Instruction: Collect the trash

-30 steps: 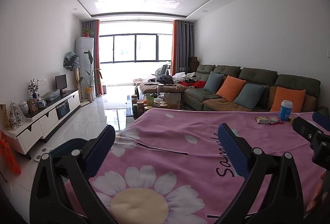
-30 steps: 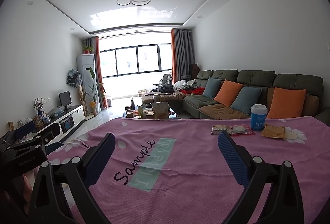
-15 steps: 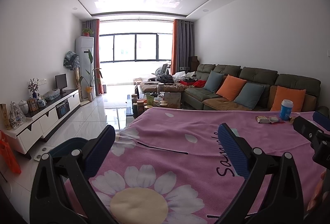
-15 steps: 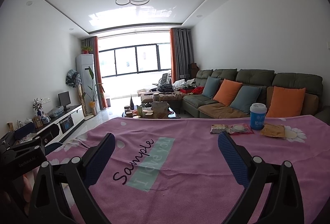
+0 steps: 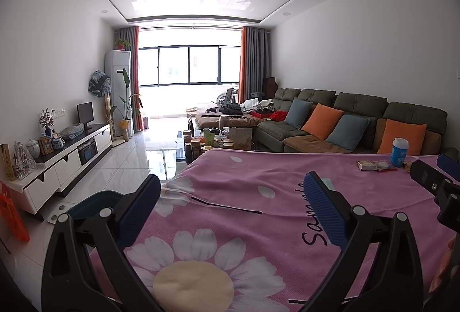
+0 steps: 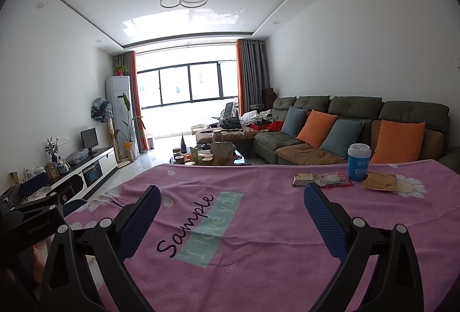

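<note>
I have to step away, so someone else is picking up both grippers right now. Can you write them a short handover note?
Left gripper: open, empty, above the pink tablecloth.
Right gripper: open, empty, facing the trash.
Trash sits together at the table's far right: blue paper cup upright, two snack wrappers left of it, a brown packet right of it.
Done: nothing picked up.
Left: collect all four. A dark bin stands on the floor off the table's left edge.
</note>
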`<state>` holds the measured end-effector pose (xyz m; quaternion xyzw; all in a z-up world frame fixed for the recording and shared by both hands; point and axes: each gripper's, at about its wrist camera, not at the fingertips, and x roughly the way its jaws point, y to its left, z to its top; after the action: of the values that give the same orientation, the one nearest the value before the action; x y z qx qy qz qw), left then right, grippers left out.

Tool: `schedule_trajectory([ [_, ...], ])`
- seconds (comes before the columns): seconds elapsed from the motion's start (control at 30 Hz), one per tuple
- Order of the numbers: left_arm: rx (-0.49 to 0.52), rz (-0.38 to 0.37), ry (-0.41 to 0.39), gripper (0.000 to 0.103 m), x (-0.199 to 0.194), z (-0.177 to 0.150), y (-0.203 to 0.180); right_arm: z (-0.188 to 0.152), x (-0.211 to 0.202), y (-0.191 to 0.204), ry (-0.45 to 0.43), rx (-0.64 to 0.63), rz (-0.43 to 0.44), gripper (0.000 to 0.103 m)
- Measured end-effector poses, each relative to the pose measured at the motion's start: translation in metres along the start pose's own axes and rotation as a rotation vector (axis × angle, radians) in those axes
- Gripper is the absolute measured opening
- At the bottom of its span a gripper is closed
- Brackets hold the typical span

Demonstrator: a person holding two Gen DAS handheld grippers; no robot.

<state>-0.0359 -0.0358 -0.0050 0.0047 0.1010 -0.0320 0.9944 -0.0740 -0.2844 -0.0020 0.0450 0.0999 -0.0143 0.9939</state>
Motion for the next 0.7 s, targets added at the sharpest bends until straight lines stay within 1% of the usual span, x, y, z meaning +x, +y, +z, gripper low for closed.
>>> schedule_trajectory([
  [0.7,0.000,0.000,0.002,0.098,0.0000,0.0000,0.0011,-0.0009,-0.0009,0.0002,-0.003,0.003,-0.003,0.096],
])
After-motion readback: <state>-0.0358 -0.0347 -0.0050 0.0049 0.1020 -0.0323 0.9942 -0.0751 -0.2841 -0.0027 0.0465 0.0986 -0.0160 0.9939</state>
